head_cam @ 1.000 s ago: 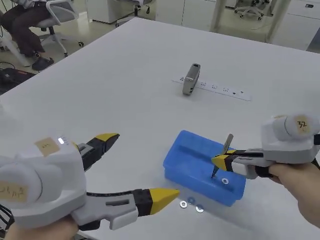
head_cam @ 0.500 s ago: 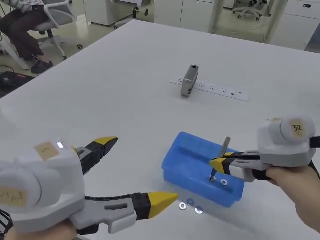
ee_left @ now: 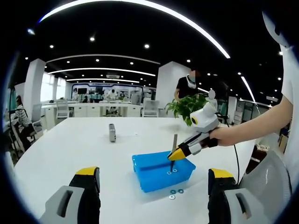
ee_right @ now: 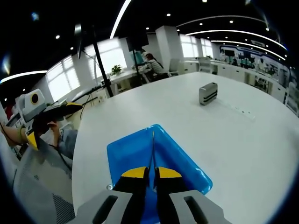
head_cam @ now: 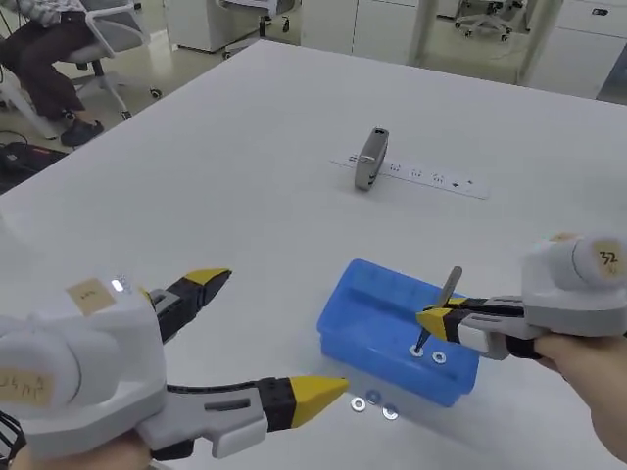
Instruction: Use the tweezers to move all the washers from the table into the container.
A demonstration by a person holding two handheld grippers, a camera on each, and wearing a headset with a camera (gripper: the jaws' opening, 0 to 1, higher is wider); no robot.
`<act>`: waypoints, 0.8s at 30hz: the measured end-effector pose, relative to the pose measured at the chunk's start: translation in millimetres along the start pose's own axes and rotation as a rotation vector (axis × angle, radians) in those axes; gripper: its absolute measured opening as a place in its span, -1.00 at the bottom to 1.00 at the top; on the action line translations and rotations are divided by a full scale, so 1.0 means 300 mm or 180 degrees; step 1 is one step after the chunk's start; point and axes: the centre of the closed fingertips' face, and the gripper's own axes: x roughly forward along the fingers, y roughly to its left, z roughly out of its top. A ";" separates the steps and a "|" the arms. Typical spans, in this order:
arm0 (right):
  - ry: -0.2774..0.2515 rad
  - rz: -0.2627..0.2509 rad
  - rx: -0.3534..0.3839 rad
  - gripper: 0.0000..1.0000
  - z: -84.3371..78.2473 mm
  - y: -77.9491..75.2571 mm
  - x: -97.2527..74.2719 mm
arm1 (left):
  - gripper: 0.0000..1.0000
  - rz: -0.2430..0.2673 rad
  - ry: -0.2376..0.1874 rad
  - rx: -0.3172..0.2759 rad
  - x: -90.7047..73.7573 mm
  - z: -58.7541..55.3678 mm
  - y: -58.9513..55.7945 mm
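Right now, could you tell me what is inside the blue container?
At least two washers lie in the blue container, the tweezers pointing down beside them; the right gripper hides part of its floor.

Bright, even light from ceiling lamps point(ee_left: 147, 46); the blue container point(head_cam: 372, 304) casts a faint, soft shadow on the white worktop point(head_cam: 245, 196). Gripper views bend at their edges.

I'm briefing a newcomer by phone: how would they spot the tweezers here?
On the white table sits a blue container. Over its right end the right gripper clamps the tweezers, tips down inside it. They are the only thin grey metal strip, sticking up between yellow jaw tips.
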 end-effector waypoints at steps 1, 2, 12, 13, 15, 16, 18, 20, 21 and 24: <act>-0.0035 0.0005 0.0001 -0.92 0.008 0.005 -0.005 | 0.97 0.0003 -0.0001 0.0002 0.000 0.000 0.001; -0.0053 0.0010 0.0009 -0.92 0.013 0.008 -0.009 | 0.97 0.0001 -0.0005 -0.0003 0.000 0.001 0.001; -0.0255 0.0099 -0.0037 -0.92 0.073 0.063 -0.054 | 0.97 0.0001 -0.0011 -0.0014 0.001 0.002 0.000; -0.0271 0.0109 -0.0039 -0.92 0.078 0.068 -0.057 | 0.97 0.0000 -0.0012 -0.0014 0.001 0.002 0.000; -0.0309 0.0128 -0.0042 -0.92 0.090 0.082 -0.066 | 0.97 -0.0002 -0.0016 -0.0016 0.001 0.003 0.000; -0.0339 0.0135 -0.0058 -0.92 0.097 0.090 -0.071 | 0.97 0.0001 -0.0017 -0.0013 0.001 0.002 0.000; -0.0378 0.0157 -0.0051 -0.92 0.105 0.103 -0.081 | 0.97 0.0002 -0.0015 -0.0009 0.001 0.002 0.001; -0.0410 0.0160 -0.0032 -0.92 0.110 0.110 -0.088 | 0.97 -0.0007 -0.0022 -0.0007 0.001 0.003 -0.001; -0.0424 0.0168 -0.0027 -0.92 0.111 0.113 -0.091 | 0.97 -0.0009 -0.0023 -0.0008 0.001 0.003 -0.001; -0.0458 0.0173 -0.0003 -0.92 0.113 0.122 -0.103 | 0.97 -0.0006 -0.0020 -0.0012 0.001 0.002 0.000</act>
